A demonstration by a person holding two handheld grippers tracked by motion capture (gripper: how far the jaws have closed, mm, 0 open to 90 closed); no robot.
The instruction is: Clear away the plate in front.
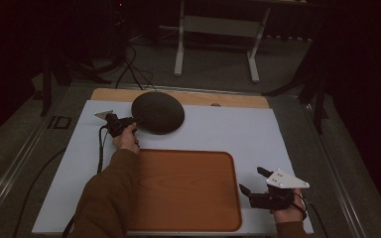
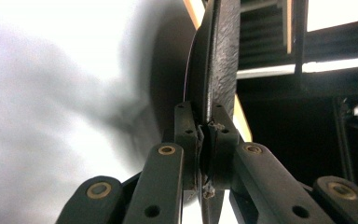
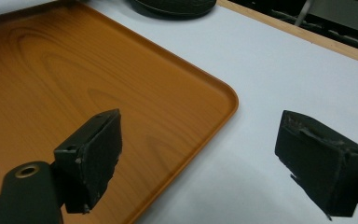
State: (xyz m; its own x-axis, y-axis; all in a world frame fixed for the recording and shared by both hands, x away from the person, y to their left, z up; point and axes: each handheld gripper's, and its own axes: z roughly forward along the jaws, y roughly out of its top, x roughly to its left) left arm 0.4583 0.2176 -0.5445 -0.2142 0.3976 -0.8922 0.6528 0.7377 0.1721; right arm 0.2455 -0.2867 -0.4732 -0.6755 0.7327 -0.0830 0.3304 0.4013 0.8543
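Gripped by its near rim between the closed jaws of the left gripper (image 1: 127, 122): a dark, round plate (image 1: 158, 112), lifted edge-on and tilted off the white table (image 1: 278, 134). Seen along those jaws in the left gripper view, the plate (image 2: 216, 60) rising straight up from the pads as a thin, near-vertical disc, matte and rough-textured on one face, smooth with a fine pale edge line on the other. Clamped squarely at the rim, nothing else between the pads.

To the right and nearer the person, the right gripper (image 1: 254, 181), jaws spread wide and holding nothing, hovering just off the right edge of the orange wood-grain tray (image 1: 188, 188). In the right gripper view, the tray's rounded corner (image 3: 223, 93) lying between and ahead of the open jaws, the plate (image 3: 177, 5) far beyond them at the top.

Step in hand, by the look of it: carrying the plate, apparently toward the tray, which lies just behind the left jaws on the person's side. Next move likely calling for a swing back over the tray, a levelling of the disc from its steep tilt, then a gentle lowering before release. Thin rim and narrow bite suggesting some risk of the plate pivoting in the grip.
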